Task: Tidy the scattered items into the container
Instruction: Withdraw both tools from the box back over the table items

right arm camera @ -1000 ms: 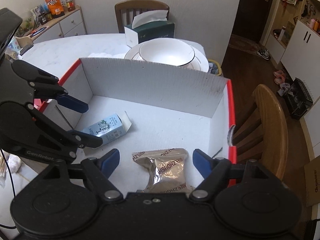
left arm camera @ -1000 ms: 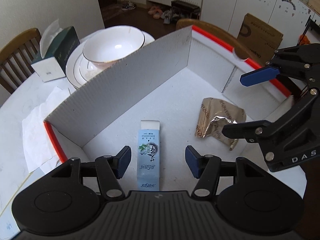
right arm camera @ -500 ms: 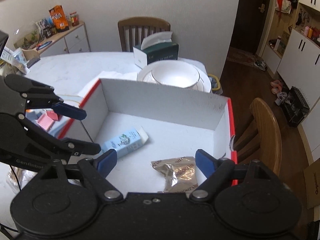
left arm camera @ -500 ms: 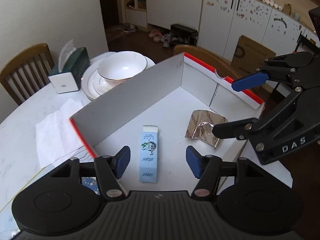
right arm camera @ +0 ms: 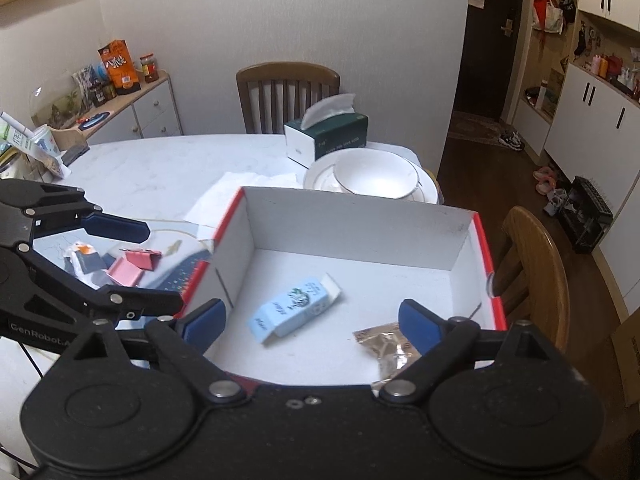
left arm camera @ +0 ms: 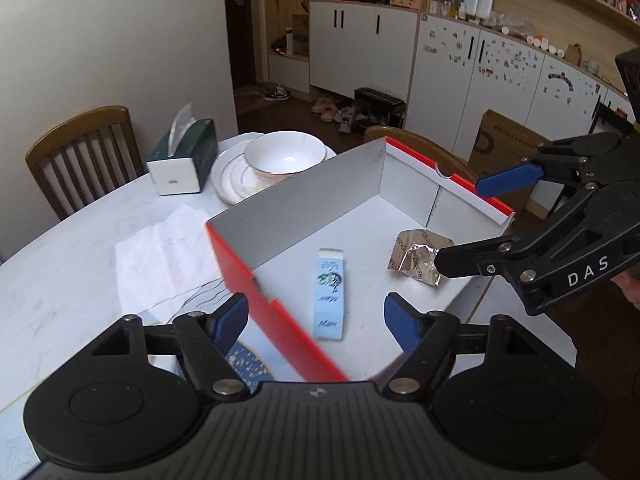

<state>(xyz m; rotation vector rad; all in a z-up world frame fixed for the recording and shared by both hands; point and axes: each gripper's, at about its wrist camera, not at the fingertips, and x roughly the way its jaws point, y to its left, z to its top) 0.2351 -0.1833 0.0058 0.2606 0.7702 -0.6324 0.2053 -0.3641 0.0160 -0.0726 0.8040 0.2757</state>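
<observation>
Left gripper (left arm camera: 316,318): jaws spread wide, nothing between them, held above the near corner of the box (left arm camera: 320,196). Right gripper (right arm camera: 312,320): jaws likewise wide apart and empty, above the box's near edge; in the left wrist view it shows at the right side, one blue pad over the red rim.

Box: red outside, white inside, open top, standing on a white marbled table (right arm camera: 160,164). On its floor lie two items, apart from each other: a pale blue carton (right arm camera: 294,304) on its side near the middle, and a crumpled gold foil packet (left arm camera: 418,256) toward the right wall.

Outside the box, on the table to its left in the right wrist view: two small pink boxes (right arm camera: 134,266) and a dark packet with orange print (right arm camera: 82,260), close together; contact between them cannot be judged.

Table surface, far side: unfolded white paper napkin (left arm camera: 164,256) just beside the box; white bowl (left arm camera: 285,154) sitting on stacked white plates; green tissue box (left arm camera: 184,156) beside the plates.

Room: wooden chairs (right arm camera: 287,94) at the table, dark wood floor, white cabinets (left arm camera: 440,64) with stickers, shoes by a dark doorway, low sideboard (right arm camera: 132,108) carrying jars and packets.
</observation>
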